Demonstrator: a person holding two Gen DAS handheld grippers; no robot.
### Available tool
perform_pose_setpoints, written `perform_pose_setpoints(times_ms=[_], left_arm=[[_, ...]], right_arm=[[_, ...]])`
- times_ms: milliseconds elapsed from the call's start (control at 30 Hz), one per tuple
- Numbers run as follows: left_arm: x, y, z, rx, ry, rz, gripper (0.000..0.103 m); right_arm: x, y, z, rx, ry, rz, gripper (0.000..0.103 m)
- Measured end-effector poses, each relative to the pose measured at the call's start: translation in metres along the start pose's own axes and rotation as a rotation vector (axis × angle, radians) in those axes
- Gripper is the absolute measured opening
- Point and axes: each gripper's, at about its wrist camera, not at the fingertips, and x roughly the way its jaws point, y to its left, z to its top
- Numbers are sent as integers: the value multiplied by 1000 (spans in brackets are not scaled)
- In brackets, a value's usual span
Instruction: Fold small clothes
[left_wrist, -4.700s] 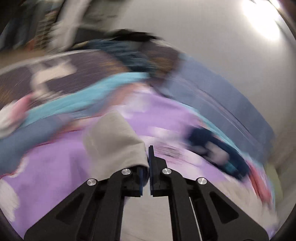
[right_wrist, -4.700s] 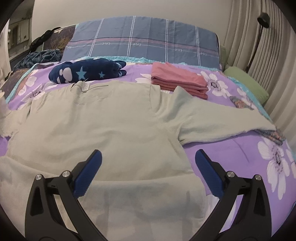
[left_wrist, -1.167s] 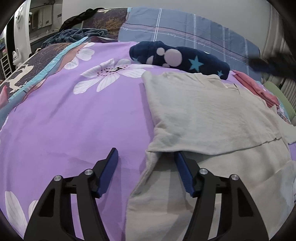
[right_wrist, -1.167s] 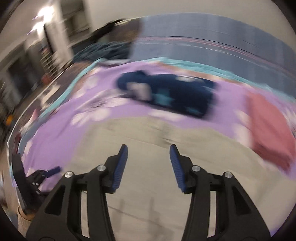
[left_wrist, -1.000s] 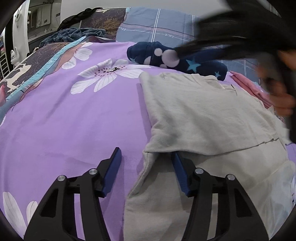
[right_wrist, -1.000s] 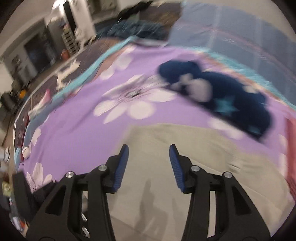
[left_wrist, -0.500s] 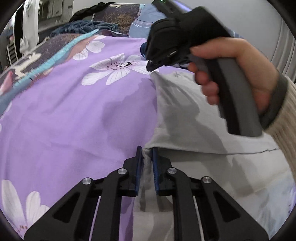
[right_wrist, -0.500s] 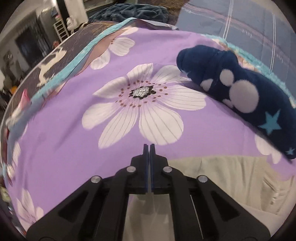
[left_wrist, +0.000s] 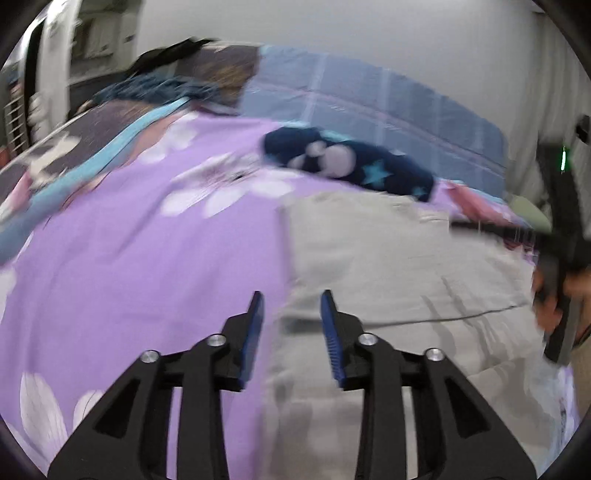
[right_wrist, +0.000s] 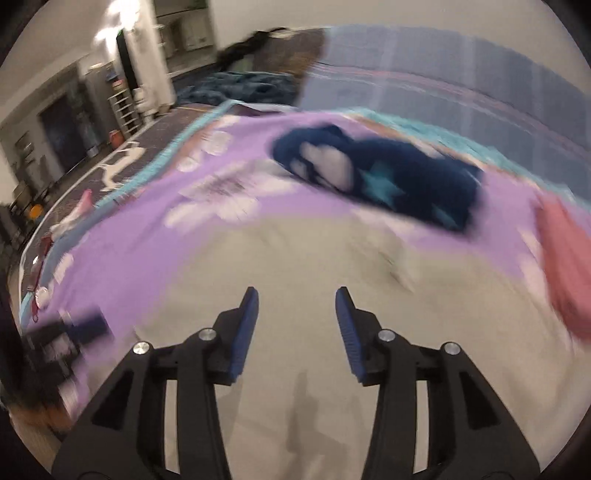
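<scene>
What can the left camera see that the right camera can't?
Only the left wrist view shows the hand holding the other tool, and the left gripper open. Only the right wrist view shows the shelves in the room, and the right gripper open. Both show the beige shirt, navy star plush and purple flower bedspread.

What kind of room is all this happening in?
Most likely a bedroom. The beige shirt lies spread on a bed with a purple flowered bedspread, a blue plaid pillow sits at its head, and a navy plush toy rests near it.
</scene>
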Motion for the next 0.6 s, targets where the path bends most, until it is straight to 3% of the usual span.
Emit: perform_pose_setpoints(times_ms=[67,133,167,200,233,267,367,433,467,533,600], left_arm=[[10,-20,10,47,14,-33,38],[31,-41,16,67,40,-63,38],[43,-45,19,73,54,-64,38],[57,-53,18,87,76,-48,46],[81,-60,12,112,140,-17,60],[100,-64,5,131,202,6,63],[103,-76,0,196,188,52,71],[104,-75,-2,194,190,52,72],[103,-72,-2,183,188,41,72],[99,-70,-1,173,183,38,72],[95,-72,0,172,174,44,72]], right_arm=[[2,-30,-23,96,50,-28,44],[22,-62,-46,228,158,-70,46],[30,-74,-56,261,154,-33,47],[29,-74,-58,241,110,3,59],[31,-70,-60,200,102,46,67],[32,-65,-61,161,94,35,71],[31,-41,-67,52,86,-86,71],[13,-43,-69,81,50,-76,50],[2,-49,-70,115,23,-54,31],[-41,-81,-75,232,-90,-37,25],[-90,-123,-84,329,-209,-90,25]])
